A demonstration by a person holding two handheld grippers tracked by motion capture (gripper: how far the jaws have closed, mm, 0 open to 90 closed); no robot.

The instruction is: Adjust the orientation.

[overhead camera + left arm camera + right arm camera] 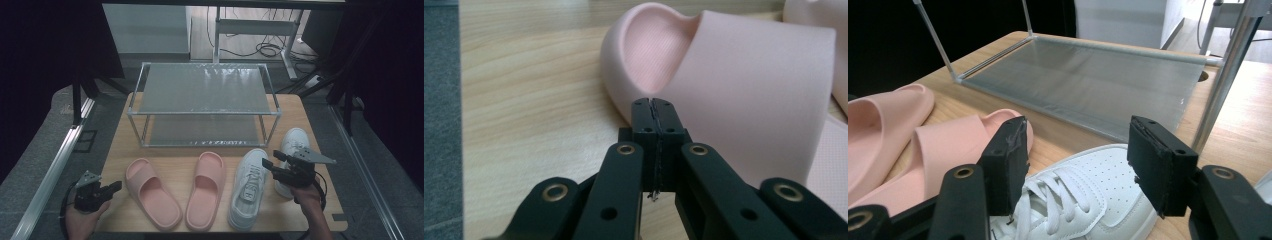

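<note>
Two pink slippers [150,192] [206,190] and two white sneakers [247,192] [294,142] lie in a row on the wooden table [172,155]. My left gripper [117,186] sits low at the table's front left corner, its jaws shut with nothing between them. In the left gripper view its tips [655,107] point at the side of the left slipper [734,90], close to it. My right gripper [270,169] hovers open just above the left sneaker [1083,200]. Its pads [1008,160] straddle the laces without touching them.
A two-tier metal shoe rack [205,112] stands at the back of the table, both shelves bare; its lower shelf [1088,80] lies straight ahead of the right gripper. A metal rail [55,165] runs along the table's left side.
</note>
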